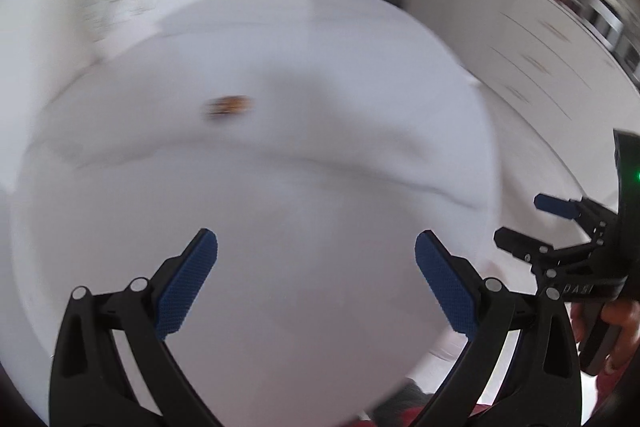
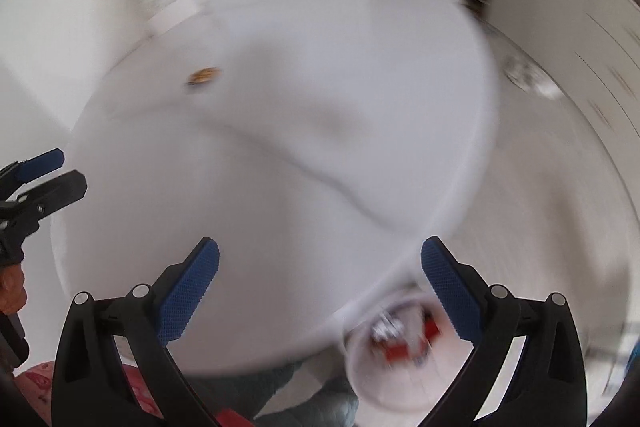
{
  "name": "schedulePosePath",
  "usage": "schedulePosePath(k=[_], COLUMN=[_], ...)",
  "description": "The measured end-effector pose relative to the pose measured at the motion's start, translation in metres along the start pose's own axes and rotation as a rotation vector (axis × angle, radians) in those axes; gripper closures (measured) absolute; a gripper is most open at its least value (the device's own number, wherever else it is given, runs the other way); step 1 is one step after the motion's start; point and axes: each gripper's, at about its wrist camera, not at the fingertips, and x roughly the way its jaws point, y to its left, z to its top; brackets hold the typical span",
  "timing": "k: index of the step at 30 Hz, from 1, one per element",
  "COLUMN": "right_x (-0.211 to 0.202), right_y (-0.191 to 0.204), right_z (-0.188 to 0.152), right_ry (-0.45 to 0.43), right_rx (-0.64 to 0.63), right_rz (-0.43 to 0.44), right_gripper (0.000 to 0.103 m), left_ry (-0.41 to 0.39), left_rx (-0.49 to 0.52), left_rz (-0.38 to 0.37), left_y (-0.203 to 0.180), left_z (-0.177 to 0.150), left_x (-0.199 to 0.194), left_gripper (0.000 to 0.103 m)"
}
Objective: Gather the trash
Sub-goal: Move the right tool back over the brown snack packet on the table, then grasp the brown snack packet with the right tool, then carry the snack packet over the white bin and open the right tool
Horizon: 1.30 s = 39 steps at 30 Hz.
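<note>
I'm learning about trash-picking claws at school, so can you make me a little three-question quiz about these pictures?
1. True or false: the left claw is holding a piece of trash.
2. What lies on the round white table far from both claws? A) a small brown and orange scrap B) a green bottle C) a spoon
3. Fill in: below the table edge, by the right claw, stands a white ____ with red and silvery trash inside.

Key:
1. False: both claws are open and empty.
2. A, the small scrap.
3. Bin.
</note>
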Motion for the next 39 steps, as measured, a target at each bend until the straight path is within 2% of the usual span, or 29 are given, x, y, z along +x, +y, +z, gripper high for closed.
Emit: schedulePosePath(k=[4,8,11,14,17,23,31,35,39], right_x=[0.049,0.106,0.142,0.186,0.225,0.264,0.273,0.265,0.242], right_y=[0.066,0.131,0.16,0.185,0.202,0.217,0.214,0.203,0.191], right_z=[0.057,0.121,0.151,0.186,0.214,0.229,0.24,0.244,0.243], right_ry=[0.043,0.084,0.103,0.153,0.223,0.33,0.382,0.384,0.341], right_rx=[-0.146,-0.369,-0.509,-0.641,-0.746,-0.893,-0.891,-0.816,-0.699], right_rz=[0.064,0.086,0.086,0.071,0.059,0.064,0.102,0.145,0.187], right_gripper=[0.003,0.003,0.003,0.003,0.013,0.027,0.061,0.063,0.064], left_ry=[0.008,0.025,0.036,0.043,0.057,0.076,0.073,0.073,0.06], left_rx=[-0.115,-0.232,-0.29,-0.314,-0.31,-0.291,-0.288,-0.279,-0.259], left_rz=[0.057,0.051,0.048,0.043,0.04,0.026,0.007,0.014,0.016], left_y=[0.068,0.126,0.16,0.183,0.194,0.214,0.213,0.209,0.199], left_z=[-0.006,-0.013,-0.014,-0.011,-0.003,0.013,0.026,0.027,0.029], left_x=[0.003,0.013,0.026,0.041,0.057,0.077,0.096,0.095,0.088], left_gripper=[0.008,0.008,0.008,0.008,0.008,0.008,0.008,0.008,0.008])
